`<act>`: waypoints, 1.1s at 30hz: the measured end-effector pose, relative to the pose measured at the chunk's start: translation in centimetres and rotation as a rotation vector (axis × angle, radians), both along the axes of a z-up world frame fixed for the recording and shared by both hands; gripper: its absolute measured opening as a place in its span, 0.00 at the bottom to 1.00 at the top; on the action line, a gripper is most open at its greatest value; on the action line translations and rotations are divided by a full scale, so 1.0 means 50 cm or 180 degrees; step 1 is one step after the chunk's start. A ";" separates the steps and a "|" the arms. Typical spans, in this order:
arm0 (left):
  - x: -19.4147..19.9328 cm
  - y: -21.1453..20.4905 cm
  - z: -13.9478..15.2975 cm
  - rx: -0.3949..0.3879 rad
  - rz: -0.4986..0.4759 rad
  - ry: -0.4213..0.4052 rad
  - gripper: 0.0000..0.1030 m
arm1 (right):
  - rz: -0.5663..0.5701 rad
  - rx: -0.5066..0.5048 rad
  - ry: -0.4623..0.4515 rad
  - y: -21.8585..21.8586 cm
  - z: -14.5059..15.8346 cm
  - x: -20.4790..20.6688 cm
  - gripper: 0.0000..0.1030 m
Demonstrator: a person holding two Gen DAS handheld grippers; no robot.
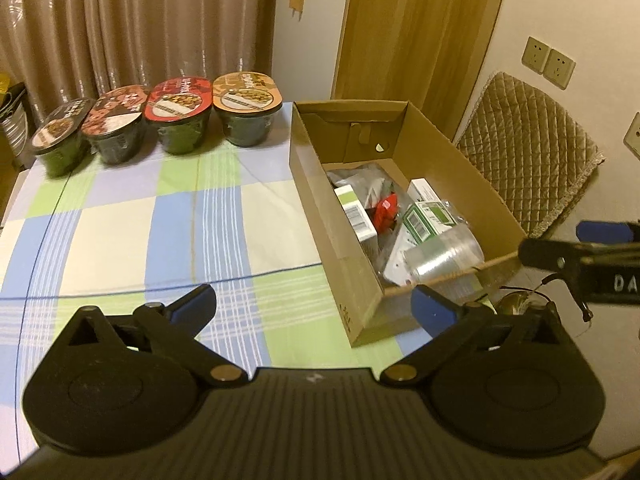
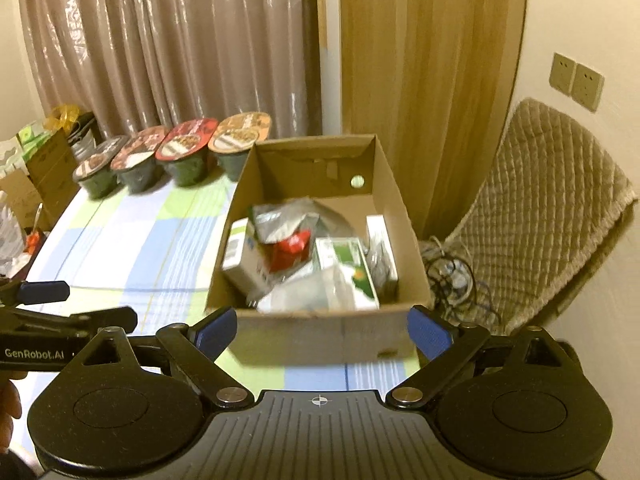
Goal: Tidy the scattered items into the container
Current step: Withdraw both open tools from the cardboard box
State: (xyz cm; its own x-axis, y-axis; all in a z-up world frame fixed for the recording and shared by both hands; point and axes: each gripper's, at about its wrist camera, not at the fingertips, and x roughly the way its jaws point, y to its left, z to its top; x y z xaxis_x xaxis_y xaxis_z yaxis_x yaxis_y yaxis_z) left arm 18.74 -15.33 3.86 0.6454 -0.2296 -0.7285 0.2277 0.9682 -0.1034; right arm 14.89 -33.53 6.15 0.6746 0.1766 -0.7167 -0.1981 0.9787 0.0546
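Both tools, left (image 1: 314,306) and right (image 2: 322,332), stand wide and empty before the box (image 2: 394,196), which already holds the small items, so you turn next to the four bowls (image 1: 178,114) lined up at the bench's (image 1: 120,220) far edge, taking one squarely.

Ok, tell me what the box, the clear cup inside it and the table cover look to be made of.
Box: brown cardboard, matte, with folded flaps and raw cut edges. Clear cup: probably thin plastic, see-through, ribbed and glossy. Table cover: seemingly woven cloth, matte, checked in blue, green and cream, with creases.
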 end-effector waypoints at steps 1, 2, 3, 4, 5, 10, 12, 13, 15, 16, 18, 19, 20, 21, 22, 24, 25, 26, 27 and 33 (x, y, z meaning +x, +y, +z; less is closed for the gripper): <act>-0.013 0.003 0.004 -0.0018 0.0020 -0.0005 0.99 | -0.0002 0.0000 0.0015 0.001 0.003 -0.011 0.94; -0.026 0.006 0.009 -0.0040 0.0049 -0.0011 0.99 | -0.0005 -0.0009 0.0025 0.002 0.008 -0.024 0.94; -0.039 0.010 0.013 -0.0057 0.0083 -0.0015 0.99 | 0.0000 -0.0018 0.0029 0.003 0.013 -0.036 0.94; -0.051 0.013 0.018 -0.0067 0.0115 -0.0019 0.99 | 0.0007 -0.0028 0.0029 0.004 0.017 -0.048 0.94; -0.064 0.017 0.023 -0.0075 0.0147 -0.0027 0.99 | 0.0011 -0.0042 0.0026 0.004 0.021 -0.058 0.94; -0.121 0.029 0.044 -0.0091 0.0295 -0.0037 0.99 | 0.0020 -0.0102 0.0014 0.006 0.042 -0.105 0.94; -0.140 0.033 0.052 -0.0117 0.0330 -0.0034 0.99 | 0.0020 -0.0109 0.0005 0.006 0.048 -0.123 0.94; -0.149 0.035 0.055 -0.0138 0.0349 -0.0031 0.99 | 0.0024 -0.0109 0.0003 0.007 0.050 -0.130 0.94; -0.164 0.038 0.062 -0.0176 0.0379 -0.0018 0.99 | 0.0030 -0.0099 0.0001 0.007 0.055 -0.145 0.94; -0.171 0.039 0.065 -0.0187 0.0392 -0.0011 0.99 | 0.0032 -0.0091 0.0001 0.006 0.058 -0.150 0.94; -0.185 0.040 0.070 -0.0192 0.0420 -0.0009 0.99 | 0.0021 -0.0075 -0.0006 0.005 0.062 -0.162 0.94; -0.191 0.040 0.073 -0.0190 0.0430 -0.0020 0.99 | 0.0024 -0.0073 -0.0008 0.005 0.064 -0.167 0.94; -0.196 0.039 0.075 -0.0182 0.0436 -0.0033 0.99 | 0.0027 -0.0075 -0.0012 0.005 0.065 -0.171 0.94; -0.200 0.039 0.077 -0.0170 0.0443 -0.0046 0.99 | 0.0028 -0.0080 -0.0016 0.006 0.067 -0.174 0.94; -0.203 0.038 0.078 -0.0156 0.0455 -0.0055 0.99 | 0.0028 -0.0088 -0.0022 0.006 0.068 -0.178 0.94; -0.209 0.037 0.081 -0.0129 0.0467 -0.0067 0.99 | 0.0027 -0.0095 -0.0025 0.007 0.068 -0.184 0.94; -0.211 0.037 0.082 -0.0123 0.0472 -0.0070 0.99 | 0.0030 -0.0097 -0.0022 0.006 0.067 -0.186 0.94; -0.212 0.037 0.083 -0.0124 0.0472 -0.0069 0.99 | 0.0033 -0.0100 -0.0022 0.006 0.066 -0.189 0.94; -0.212 0.038 0.083 -0.0130 0.0467 -0.0066 0.99 | 0.0034 -0.0103 -0.0022 0.006 0.065 -0.190 0.94; -0.216 0.030 0.085 -0.0110 0.0434 -0.0063 0.99 | 0.0020 -0.0093 -0.0009 0.002 0.060 -0.191 0.94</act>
State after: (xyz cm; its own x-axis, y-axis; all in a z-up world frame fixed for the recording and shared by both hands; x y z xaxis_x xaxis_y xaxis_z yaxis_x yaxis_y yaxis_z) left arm 7.93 -13.85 8.10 0.6865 -0.1637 -0.7085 0.0967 0.9862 -0.1341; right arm 5.33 -33.41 9.15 0.6755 0.1598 -0.7198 -0.2043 0.9786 0.0255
